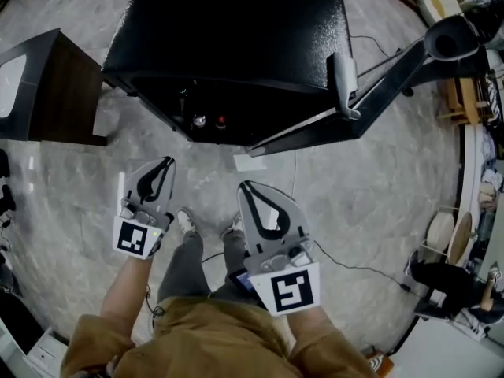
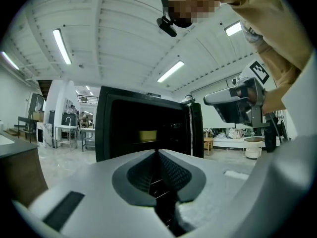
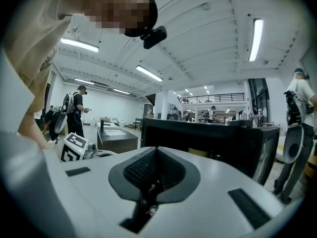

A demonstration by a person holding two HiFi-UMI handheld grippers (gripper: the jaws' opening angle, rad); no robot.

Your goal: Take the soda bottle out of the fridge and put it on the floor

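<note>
The small black fridge stands on the stone floor with its door swung open to the right. Inside its dark front opening I see two bottle tops, one silver and one red. Which of them is the soda bottle I cannot tell. My left gripper and right gripper hover side by side in front of the opening, both shut and empty. The left gripper view looks past the shut left gripper into the fridge. The right gripper faces the fridge as well.
A dark wooden side table stands left of the fridge. A slip of paper and a cable lie on the floor. My shoes stand between the grippers. Another person stands to the right, by stools and clutter.
</note>
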